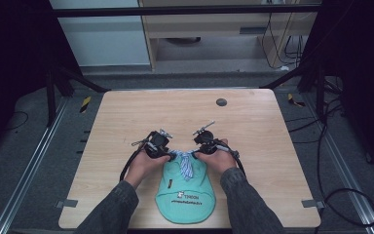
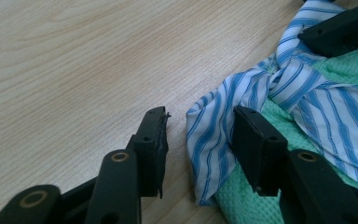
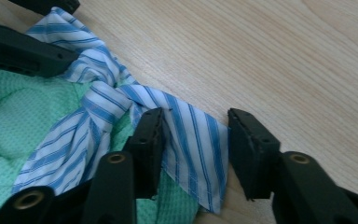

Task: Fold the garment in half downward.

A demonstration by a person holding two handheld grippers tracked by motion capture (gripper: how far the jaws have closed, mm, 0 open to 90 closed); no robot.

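Note:
A mint-green garment (image 1: 185,190) with dark lettering lies flat at the near middle of the wooden table (image 1: 126,117). A blue-and-white striped knotted tie (image 1: 185,165) sits at its far end. My left gripper (image 1: 169,156) is at the tie's left collar end and my right gripper (image 1: 195,153) at its right end. In the left gripper view the left gripper (image 2: 201,114) is open with the striped cloth (image 2: 214,135) between its jaws, against one pad only. In the right gripper view the right gripper (image 3: 196,114) is open astride the striped flap (image 3: 191,140).
A small dark round disc (image 1: 221,102) sits on the far part of the table. Bare wood surrounds the garment on the left, right and far sides. Black frame posts and cables (image 1: 331,195) stand on the floor around the table.

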